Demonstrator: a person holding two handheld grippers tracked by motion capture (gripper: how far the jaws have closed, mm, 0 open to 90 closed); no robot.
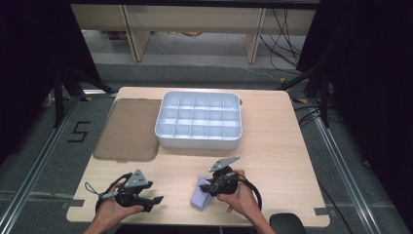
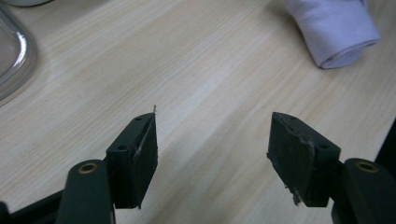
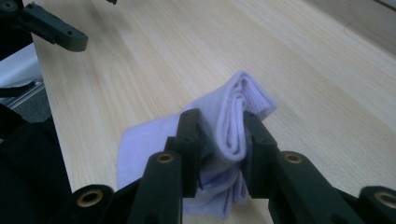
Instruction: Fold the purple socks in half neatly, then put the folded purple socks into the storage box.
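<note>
Your right gripper sits near the front edge of the tabletop, and its fingers are closed on a folded lilac cloth: in the right gripper view the rolled fold stands pinched between the two pads, while the rest of the cloth spreads flat on the wood below and to the left. From the high view the cloth lies just in front of your right hand, toward the middle of the front edge. Your left gripper rests low over the tabletop at the front left, held in your left hand, with its fingers spread wide and nothing between them, only bare wood. In the left gripper view the cloth shows at the upper right, well apart from those fingers. Farther back, a white tray split into many small compartments sits mid-table, and a smoky translucent lid lies flat just beside it on its left, touching or nearly touching its side
</note>
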